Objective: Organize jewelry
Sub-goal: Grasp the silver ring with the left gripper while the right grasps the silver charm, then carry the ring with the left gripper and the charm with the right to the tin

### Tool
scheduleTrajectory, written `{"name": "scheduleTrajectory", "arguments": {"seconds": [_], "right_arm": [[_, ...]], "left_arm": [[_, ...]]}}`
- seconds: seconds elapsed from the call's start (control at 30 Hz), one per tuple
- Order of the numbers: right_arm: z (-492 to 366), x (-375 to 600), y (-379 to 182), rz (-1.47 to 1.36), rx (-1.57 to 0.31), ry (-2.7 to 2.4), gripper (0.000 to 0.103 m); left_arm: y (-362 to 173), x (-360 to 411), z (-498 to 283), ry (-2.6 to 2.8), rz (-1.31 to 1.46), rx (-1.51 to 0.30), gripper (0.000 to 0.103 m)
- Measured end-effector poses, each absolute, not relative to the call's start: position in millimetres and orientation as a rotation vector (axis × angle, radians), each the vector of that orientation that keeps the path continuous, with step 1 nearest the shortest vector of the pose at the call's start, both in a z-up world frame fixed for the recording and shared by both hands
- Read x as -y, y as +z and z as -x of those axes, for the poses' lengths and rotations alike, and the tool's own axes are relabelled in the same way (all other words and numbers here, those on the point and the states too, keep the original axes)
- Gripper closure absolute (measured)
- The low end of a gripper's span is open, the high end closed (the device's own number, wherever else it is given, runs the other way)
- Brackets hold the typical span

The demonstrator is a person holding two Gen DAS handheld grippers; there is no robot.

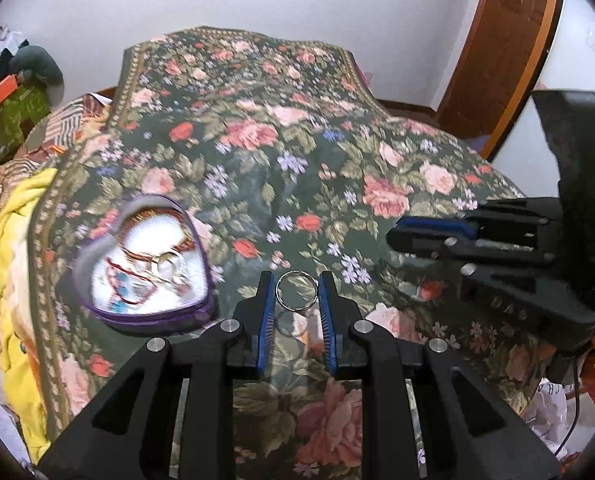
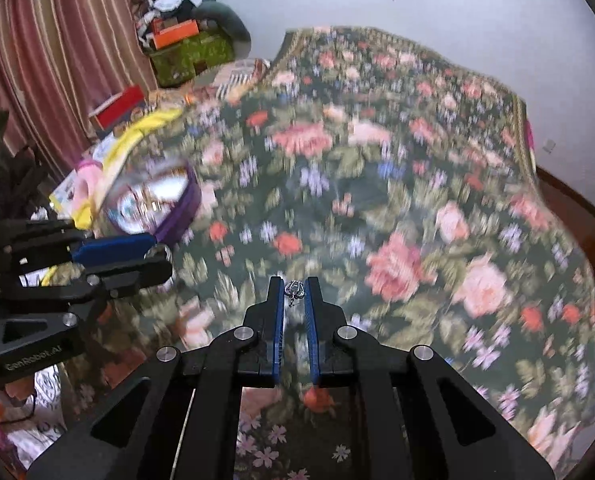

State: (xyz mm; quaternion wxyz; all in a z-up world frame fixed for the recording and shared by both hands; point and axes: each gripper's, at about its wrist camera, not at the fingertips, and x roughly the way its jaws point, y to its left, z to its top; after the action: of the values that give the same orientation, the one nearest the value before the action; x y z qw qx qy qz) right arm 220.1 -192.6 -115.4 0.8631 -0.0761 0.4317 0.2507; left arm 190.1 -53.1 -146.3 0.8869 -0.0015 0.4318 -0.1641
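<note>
Both claws holding jewelry above the bed.
L claw [image 1: 296,292] clamped on a silver ring [image 1: 296,291]; R claw [image 2: 295,294] nearly closed, pinching a small silver charm [image 2: 294,289]. Heart-shaped box [image 1: 145,268] w/ jewelry sits on bedspread [image 1: 297,140], left.

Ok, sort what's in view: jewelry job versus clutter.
Job:
- silver ring in left gripper
- small silver piece in right gripper
- heart-shaped jewelry box

Clutter:
- yellow cloth
- orange box
- striped curtain
- floral bedspread
</note>
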Motion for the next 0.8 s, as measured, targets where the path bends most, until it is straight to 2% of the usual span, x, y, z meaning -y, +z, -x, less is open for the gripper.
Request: {"name": "scheduleTrajectory", "arguments": {"seconds": [0.47, 0.8], "right_arm": [[-229, 156, -70, 0.104, -0.763, 0.589, 0.094], [-236, 115, -65, 0.097, -0.74, 0.674, 0.094]], "left_arm": [[-98, 0, -182, -0.219, 0.026, -0.759, 0.083], [-93, -39, -182, -0.141, 0.064, -0.735, 0.083]]}}
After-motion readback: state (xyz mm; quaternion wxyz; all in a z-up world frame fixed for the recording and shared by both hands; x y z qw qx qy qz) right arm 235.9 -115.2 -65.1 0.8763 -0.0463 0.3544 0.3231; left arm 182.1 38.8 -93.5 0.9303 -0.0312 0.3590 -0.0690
